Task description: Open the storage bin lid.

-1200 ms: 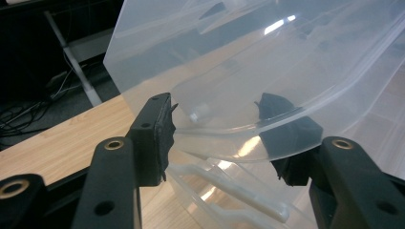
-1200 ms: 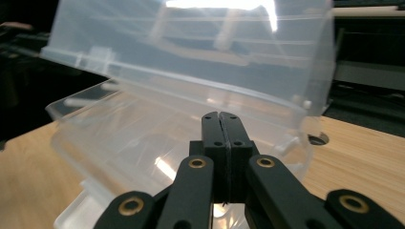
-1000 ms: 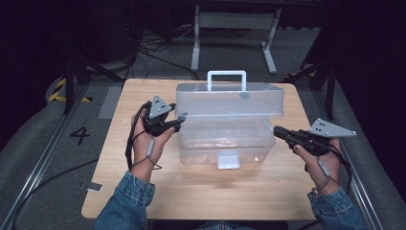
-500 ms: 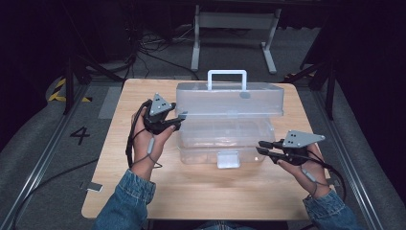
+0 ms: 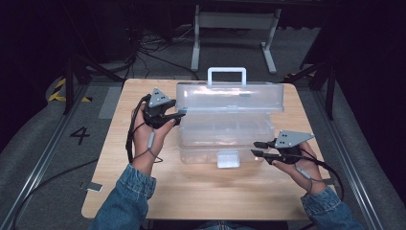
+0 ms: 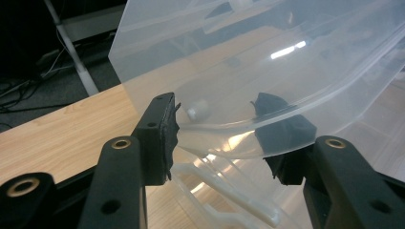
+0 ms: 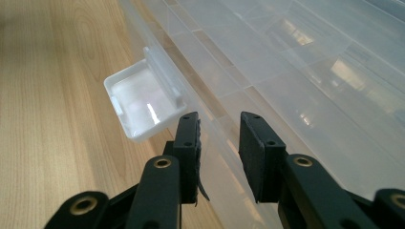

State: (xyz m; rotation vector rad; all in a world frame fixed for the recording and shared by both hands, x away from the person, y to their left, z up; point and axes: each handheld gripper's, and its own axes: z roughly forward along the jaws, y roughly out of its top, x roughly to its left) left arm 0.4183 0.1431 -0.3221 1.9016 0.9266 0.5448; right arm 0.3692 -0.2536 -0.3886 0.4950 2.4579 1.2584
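Clear, translucent plastic storage box point(image 5: 225, 134) with white carrying handle point(image 5: 226, 75); standing mid-table, lid point(image 5: 229, 96) raised and tilted back along the far edge; white front latch point(image 5: 228, 158) flipped open, jutting out from the near wall.

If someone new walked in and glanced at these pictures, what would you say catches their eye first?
Most likely the clear plastic box in the middle of the wooden table, its lid with a white handle raised. Next, the left tongs at the lid's left end, whose edge lies between their jaws in the left gripper view. Then the right tongs, open at the box's front right, near the white latch.
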